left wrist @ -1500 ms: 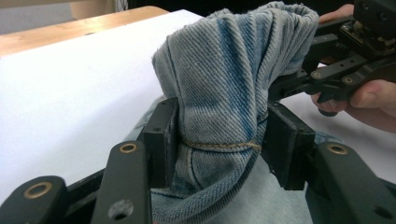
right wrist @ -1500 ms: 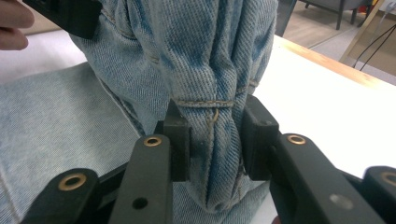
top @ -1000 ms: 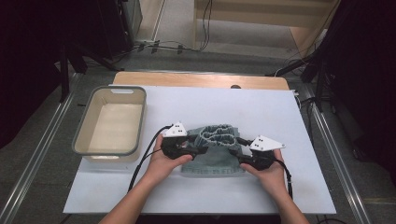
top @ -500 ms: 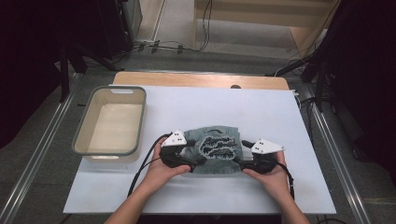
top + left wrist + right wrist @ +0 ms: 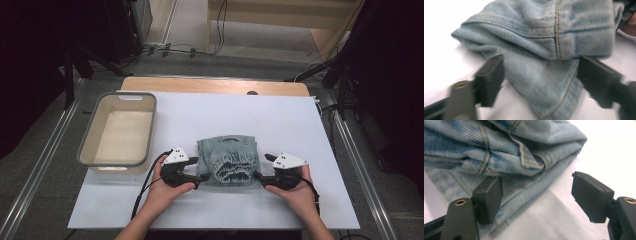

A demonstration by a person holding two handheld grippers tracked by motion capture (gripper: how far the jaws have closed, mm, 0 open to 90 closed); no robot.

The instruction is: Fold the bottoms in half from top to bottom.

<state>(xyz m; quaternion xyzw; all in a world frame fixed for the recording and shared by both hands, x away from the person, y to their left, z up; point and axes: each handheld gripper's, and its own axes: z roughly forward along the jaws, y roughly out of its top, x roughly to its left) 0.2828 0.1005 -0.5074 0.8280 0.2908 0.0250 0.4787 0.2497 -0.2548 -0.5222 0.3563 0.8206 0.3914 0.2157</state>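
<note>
A folded light-blue denim garment (image 5: 229, 160) lies on the white table top (image 5: 280, 120), its gathered elastic waistband facing up on the near half. My left gripper (image 5: 203, 178) sits at its near left corner and my right gripper (image 5: 256, 175) at its near right corner, each held in a hand. In the left gripper view the denim garment (image 5: 541, 47) lies between the wide-apart jaws of the left gripper (image 5: 541, 80), untouched by either pad. In the right gripper view the right gripper (image 5: 537, 197) stands open, the denim garment (image 5: 499, 152) just beside its left pad (image 5: 487, 195).
A grey-rimmed plastic tub (image 5: 92, 134) stands on the left part of the table. A wooden strip (image 5: 215, 85) runs along the far edge, with cables on the floor behind. Metal rails (image 5: 357, 165) border both sides.
The far part of the denim, with the waistband, came over toward the person and now lies folded. Both grippers moved nearer the front edge and their jaws stand apart.
</note>
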